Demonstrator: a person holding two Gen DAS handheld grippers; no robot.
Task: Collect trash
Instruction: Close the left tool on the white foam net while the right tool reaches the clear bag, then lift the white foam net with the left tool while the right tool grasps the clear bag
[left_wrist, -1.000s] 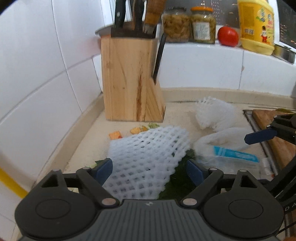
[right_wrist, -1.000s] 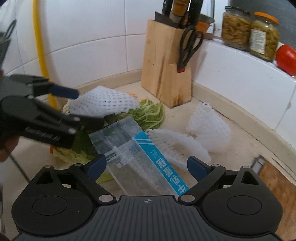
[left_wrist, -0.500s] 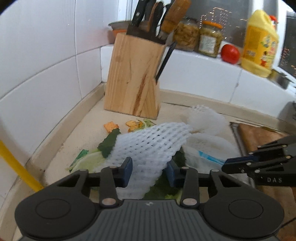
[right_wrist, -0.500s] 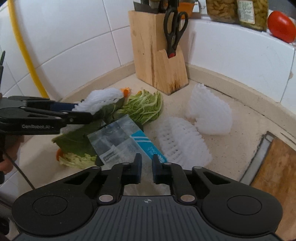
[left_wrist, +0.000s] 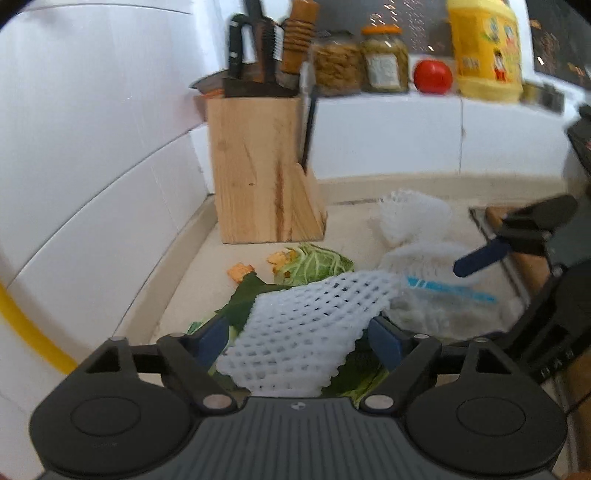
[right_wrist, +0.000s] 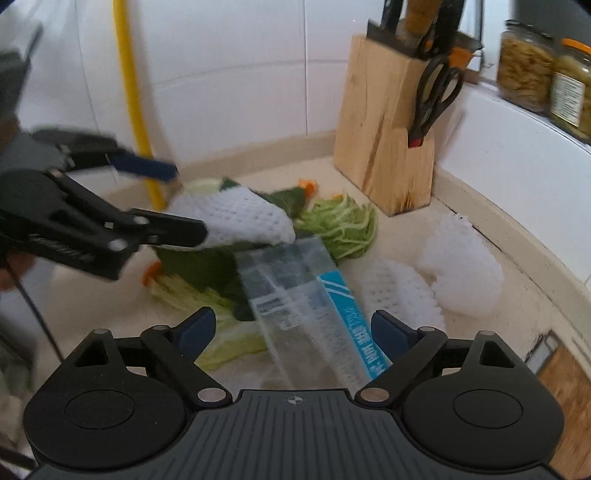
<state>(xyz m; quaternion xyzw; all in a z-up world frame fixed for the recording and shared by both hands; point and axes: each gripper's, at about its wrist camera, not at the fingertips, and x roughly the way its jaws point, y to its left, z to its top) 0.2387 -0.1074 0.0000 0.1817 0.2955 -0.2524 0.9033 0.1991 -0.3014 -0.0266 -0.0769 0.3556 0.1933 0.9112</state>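
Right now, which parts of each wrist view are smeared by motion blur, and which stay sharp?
Left wrist view: the jars and yellow bottle on the ledge are smeared; the foam net stays fairly crisp. Right wrist view: the left gripper and yellow pipe are smeared; the knife block is sharper.

Trash heaped on a counter corner. A white foam net (left_wrist: 306, 325), flattened, lies atop dark green leaves (left_wrist: 245, 295). A clear plastic bag (right_wrist: 299, 295) with a blue printed strip lies flat, overlapping the leaves' edge. A pale cabbage piece (right_wrist: 343, 225), shredded and ribbed, lies just behind the leaves, with orange peel scraps (left_wrist: 240, 271) beside it. Two more foam nets, one flattened (right_wrist: 402, 291) and one puffed up (right_wrist: 461, 266), touch each other to the right of the bag.
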